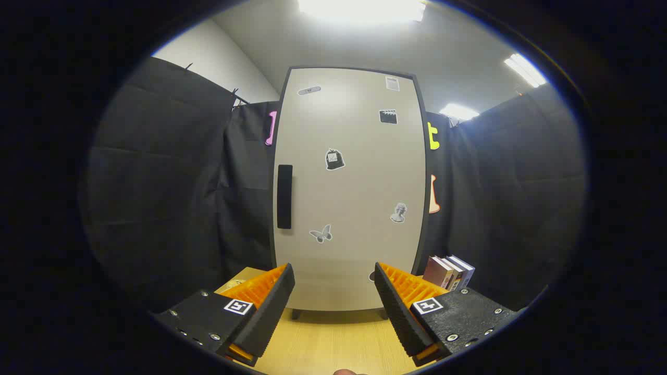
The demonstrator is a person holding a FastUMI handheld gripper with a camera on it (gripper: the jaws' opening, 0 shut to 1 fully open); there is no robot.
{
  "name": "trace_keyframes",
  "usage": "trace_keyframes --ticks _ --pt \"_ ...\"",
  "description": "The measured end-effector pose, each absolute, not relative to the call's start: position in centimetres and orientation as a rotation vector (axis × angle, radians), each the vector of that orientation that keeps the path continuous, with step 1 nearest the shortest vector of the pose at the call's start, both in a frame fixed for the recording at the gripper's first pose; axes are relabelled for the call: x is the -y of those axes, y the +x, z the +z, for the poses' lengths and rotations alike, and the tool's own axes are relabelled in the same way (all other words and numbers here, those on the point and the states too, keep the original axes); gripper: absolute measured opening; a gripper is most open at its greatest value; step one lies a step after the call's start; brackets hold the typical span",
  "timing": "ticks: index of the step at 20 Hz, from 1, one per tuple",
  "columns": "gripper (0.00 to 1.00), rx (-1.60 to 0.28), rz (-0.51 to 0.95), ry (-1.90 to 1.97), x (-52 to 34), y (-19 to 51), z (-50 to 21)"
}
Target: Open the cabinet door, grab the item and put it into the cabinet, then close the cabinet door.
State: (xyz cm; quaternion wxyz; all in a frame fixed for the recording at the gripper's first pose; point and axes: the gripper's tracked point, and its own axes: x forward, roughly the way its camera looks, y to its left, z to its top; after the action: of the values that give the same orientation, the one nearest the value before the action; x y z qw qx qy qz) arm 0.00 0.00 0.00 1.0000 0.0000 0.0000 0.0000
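Observation:
A tall pale cabinet (349,192) stands on short legs on a wooden table, straight ahead of my fingers. Its door is closed and carries several small stickers. A black vertical handle (284,196) sits at the door's left edge, about mid height. My gripper (333,284) is open, with nothing between its fingers, and stays a short way back from the door. A few upright books (449,272) stand on the table beside the cabinet's lower right corner, just beyond my right finger.
The wooden table (333,341) stretches from under my fingers to the cabinet's feet. Black cloth walls close the booth on both sides of the cabinet. Part of a small pale object (234,284) peeks out behind my left finger.

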Motion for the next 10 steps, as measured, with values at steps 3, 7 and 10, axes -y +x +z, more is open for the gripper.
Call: trace_keyframes --ticks 3,7,10 --pt "0.96 -0.003 -0.001 0.0 -0.14 0.08 -0.06" --pt "0.95 0.0 -0.001 0.001 -0.09 0.14 -0.03" --pt "0.95 0.003 -0.001 0.0 -0.03 0.11 -0.04"
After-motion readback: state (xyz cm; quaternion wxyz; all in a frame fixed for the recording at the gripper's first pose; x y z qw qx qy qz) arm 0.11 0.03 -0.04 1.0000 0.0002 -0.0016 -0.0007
